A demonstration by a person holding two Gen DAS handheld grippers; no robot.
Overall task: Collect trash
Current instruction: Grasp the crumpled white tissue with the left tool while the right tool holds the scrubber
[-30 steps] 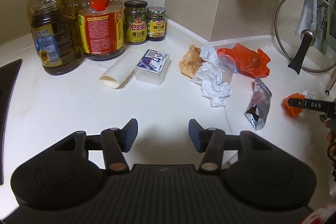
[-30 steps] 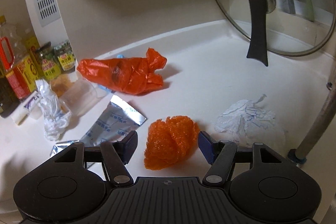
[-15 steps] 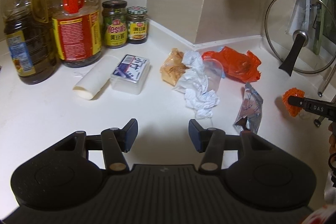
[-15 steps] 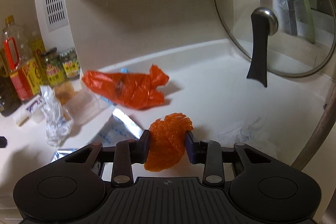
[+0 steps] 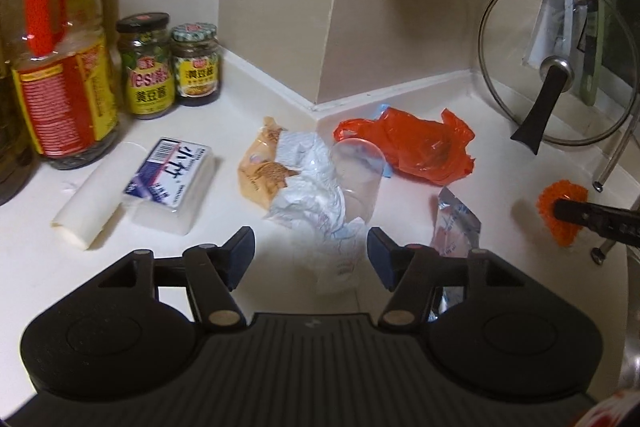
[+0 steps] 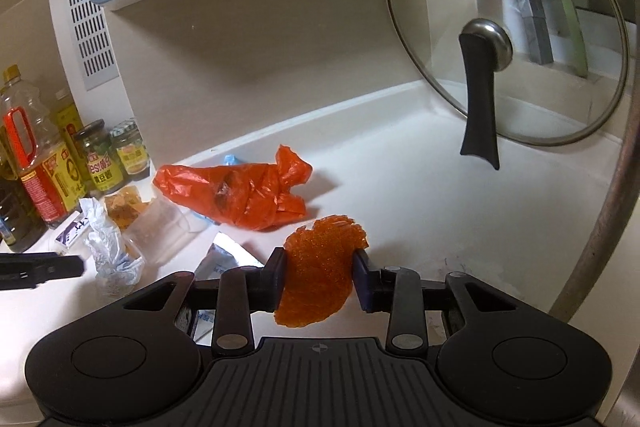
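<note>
The right gripper [image 6: 319,277] is clenched on a crumpled orange mesh bag [image 6: 320,267] — both pads squeeze its sides, and the wad looks lifted a little off the white countertop [image 6: 420,211]. The left gripper [image 5: 311,254] has just been opening its jaws; they stand wide apart with nothing pressed between them, though the near end of a crumpled white plastic wrapper [image 5: 320,211] lies in the gap. That wrapper sits in the middle of the countertop, touching a tan snack bag [image 5: 262,167] on its left and a clear plastic cup [image 5: 360,171] lying on its side on its right. Behind the cup, close to the back corner where the walls meet, lies an orange plastic bag [image 5: 416,147]. A silver foil pouch [image 5: 454,223] rests just beside the left gripper's right finger. Toward the left edge are a small blue-and-white box [image 5: 172,183] and a white roll [image 5: 96,199] side by side — and behind them, against the wall, stand an oil bottle with a red handle [image 5: 60,67] and two jars with yellow labels [image 5: 168,63]. A glass pot lid [image 6: 508,27] leans upright at the right end of the countertop.
</note>
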